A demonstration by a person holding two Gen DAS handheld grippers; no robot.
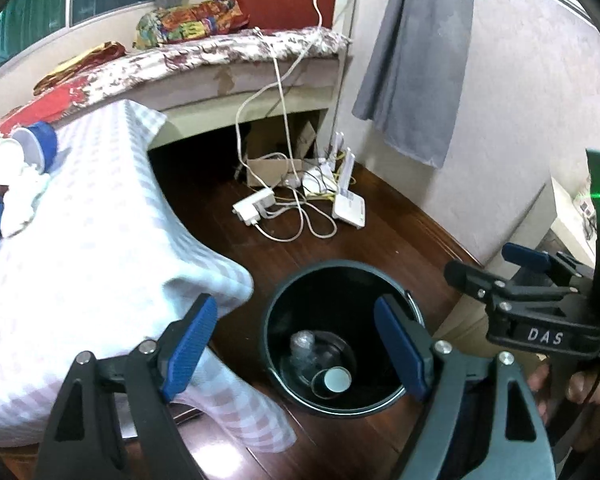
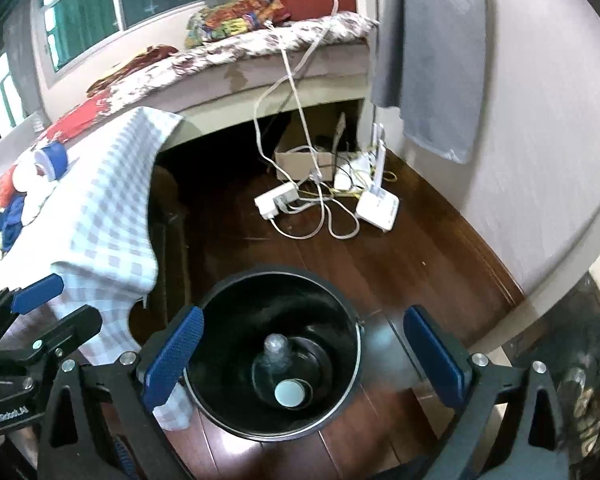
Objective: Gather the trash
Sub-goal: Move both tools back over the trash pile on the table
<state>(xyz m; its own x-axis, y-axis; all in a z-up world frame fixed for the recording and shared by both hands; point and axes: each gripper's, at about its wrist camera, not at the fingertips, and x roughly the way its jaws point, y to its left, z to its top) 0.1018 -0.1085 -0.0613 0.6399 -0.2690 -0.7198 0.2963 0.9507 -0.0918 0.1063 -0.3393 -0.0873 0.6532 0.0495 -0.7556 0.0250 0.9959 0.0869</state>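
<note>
- Trash on the far left: a blue and white paper cup (image 1: 36, 146) lies on its side on the checked white and lilac tablecloth (image 1: 100, 216), touching some crumpled white tissue (image 1: 18, 196).
- Blue crumpled wrapper (image 2: 12, 220) sits just beside the tissue, near the edge of the cloth.
- The cloth hangs down over the table corner, close to the bin.
- Left gripper (image 1: 296, 356) with its blue padded fingers (image 1: 188, 340) is spread wide and has nothing in it. One finger is over the cloth and the other is over the bin's rim.
- Round black trash bin (image 1: 276, 320) stands on the dark brown wooden floor (image 1: 380, 240), just beside the table.
- Inside the bin, at the bottom, lie a clear plastic bottle (image 1: 304, 346) and a small round white lid (image 1: 337, 379), touching each other.
- Right gripper (image 2: 300, 360) is spread wide too, with nothing between its blue pads. It hangs right over the bin, one finger on each side of the opening.
- Behind the bin, well apart from it, a white power strip (image 1: 254, 205), a white router box (image 1: 350, 208) and a tangle of white cables (image 1: 300, 220) lie on the floor.
- A bed with a flowery red and white cover (image 1: 220, 52) runs along the back.
- A grey cloth (image 1: 416, 60) hangs on the pale wall to the right.
</note>
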